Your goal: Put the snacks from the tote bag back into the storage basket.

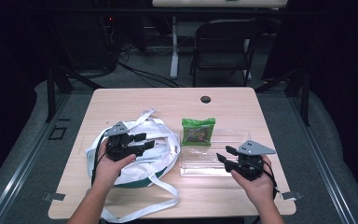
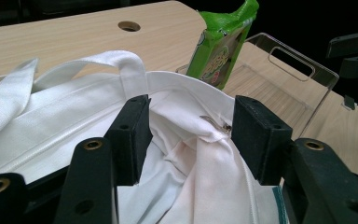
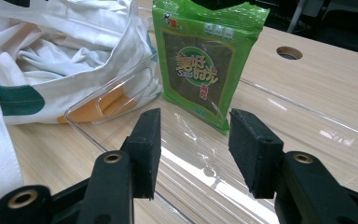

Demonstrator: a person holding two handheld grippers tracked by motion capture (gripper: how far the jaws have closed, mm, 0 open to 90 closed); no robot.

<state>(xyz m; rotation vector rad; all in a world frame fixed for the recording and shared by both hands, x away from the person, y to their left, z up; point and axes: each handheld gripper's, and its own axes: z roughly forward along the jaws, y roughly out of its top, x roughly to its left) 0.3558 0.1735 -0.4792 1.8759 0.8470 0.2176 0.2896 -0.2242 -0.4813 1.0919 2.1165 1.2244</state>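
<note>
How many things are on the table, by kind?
Bags: 1, a white cloth bag
Packets: 1, a green packet
Trays: 1, a clear tray
Total: 3

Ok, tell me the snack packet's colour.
Bright green packet with a dark panel; clearest in the right gripper view.

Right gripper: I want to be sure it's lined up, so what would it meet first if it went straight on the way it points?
Probably the green snack packet, standing in the clear tray ahead of the open right gripper; depth is unclear.
</note>
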